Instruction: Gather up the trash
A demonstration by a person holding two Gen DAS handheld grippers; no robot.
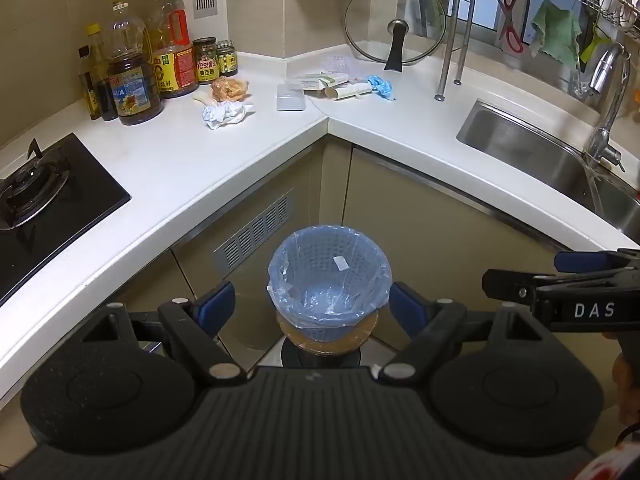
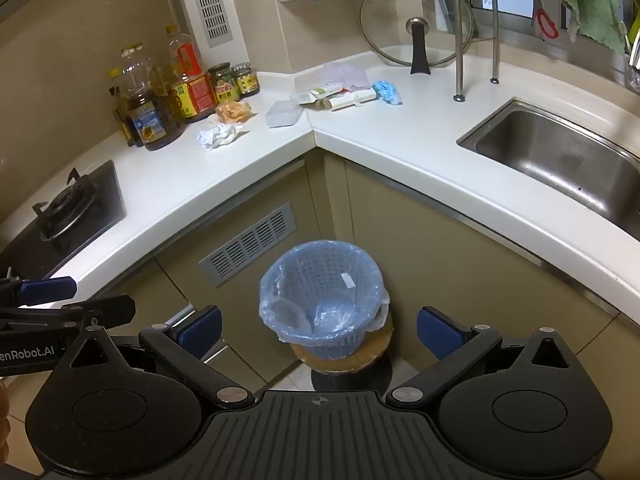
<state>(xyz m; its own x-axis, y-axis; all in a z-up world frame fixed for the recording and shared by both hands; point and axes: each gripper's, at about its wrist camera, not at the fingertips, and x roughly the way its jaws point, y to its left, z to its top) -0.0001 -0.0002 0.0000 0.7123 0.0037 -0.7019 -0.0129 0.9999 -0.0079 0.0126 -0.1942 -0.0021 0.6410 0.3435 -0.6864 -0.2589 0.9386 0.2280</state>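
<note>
A blue basket bin [image 1: 329,276] [image 2: 324,300] with a clear liner stands on a stool on the floor in the counter's corner. Trash lies on the white counter [image 1: 176,164] [image 2: 400,148]: a crumpled white paper [image 1: 225,114] [image 2: 219,135], an orange wrapper [image 1: 230,89] [image 2: 233,111], a clear plastic box [image 1: 290,97] [image 2: 283,114], cartons and a tube [image 1: 340,86] [image 2: 340,96], and a blue crumpled piece [image 1: 381,86] [image 2: 387,92]. My left gripper [image 1: 312,310] is open and empty above the bin. My right gripper [image 2: 318,330] is open and empty, beside it.
Oil bottles and jars [image 1: 152,68] [image 2: 176,92] stand at the back left. A gas stove [image 1: 44,192] [image 2: 68,212] is at the left, a steel sink [image 1: 560,160] [image 2: 568,156] at the right. A glass lid [image 1: 394,24] [image 2: 416,20] leans on the wall.
</note>
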